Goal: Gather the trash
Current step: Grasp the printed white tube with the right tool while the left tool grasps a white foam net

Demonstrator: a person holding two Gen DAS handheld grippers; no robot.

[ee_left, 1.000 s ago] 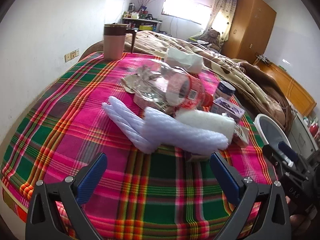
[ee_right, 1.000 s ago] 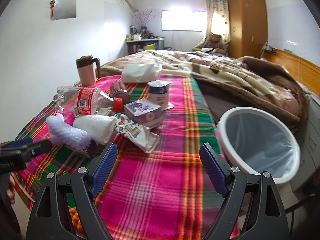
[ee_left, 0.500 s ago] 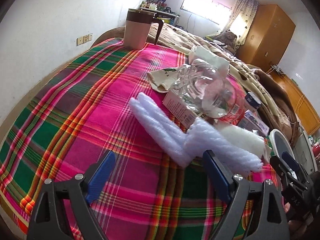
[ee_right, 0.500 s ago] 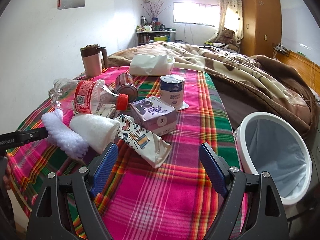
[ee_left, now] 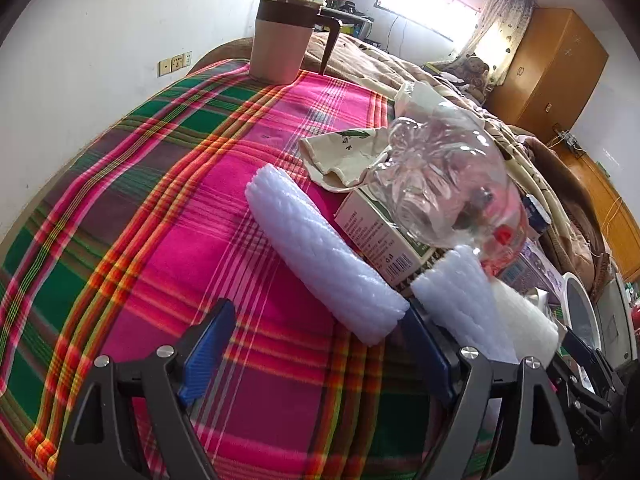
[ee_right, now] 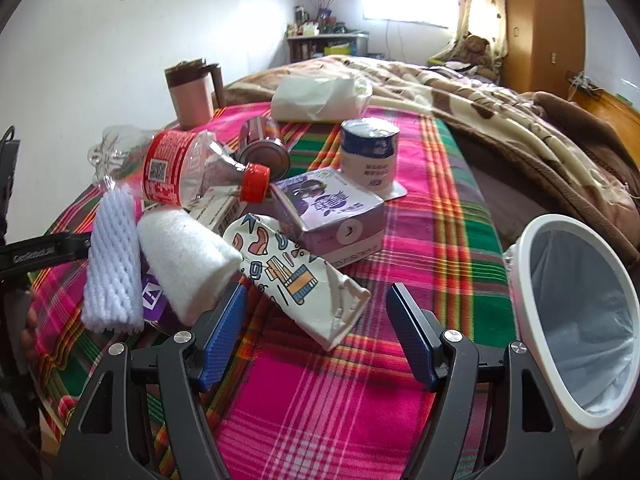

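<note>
1. Trash lay heaped on the plaid blanket (ee_right: 408, 216): two white foam net sleeves, one long (ee_left: 320, 256) and one short (ee_left: 468, 300), a crushed clear water bottle (ee_right: 180, 168) w/ red cap, a purple carton (ee_right: 332, 212), a flattened printed wrapper (ee_right: 292, 276), a yogurt cup (ee_right: 370, 152) and a tipped can (ee_right: 266, 150).
2. Left gripper (ee_left: 316, 352) was spread wide, holding nothing, low over the blanket. Its right finger sat just beside the near end of the long sleeve, wedged approx between the two sleeves.
3. Right gripper (ee_right: 316, 332) was also spread and empty, near the wrapper; the left blue pad (ee_right: 222, 340) looked close to the white foam roll (ee_right: 188, 260).
4. Risk: left jaws were off-centre on the sleeve. Closing there would prob pinch only its tip or nudge it aside; foam net is springy and light, so it could squirt out.
5. Risk: the bottle rested on a green-and-white box (ee_left: 380, 232) above both sleeves. Tugging a sleeve could roll the bottle off the pile.
6. Risk: grabbing low may snag blanket fabric and drag the heap.
7. The white bin (ee_right: 576, 320) w/ liner stood tilted at the bed's right edge, well apart from the left gripper. Carrying across meant passing the right gripper; collision poss.
8. The pink mug (ee_left: 280, 40) was prob not trash; it stood apart, low risk.
</note>
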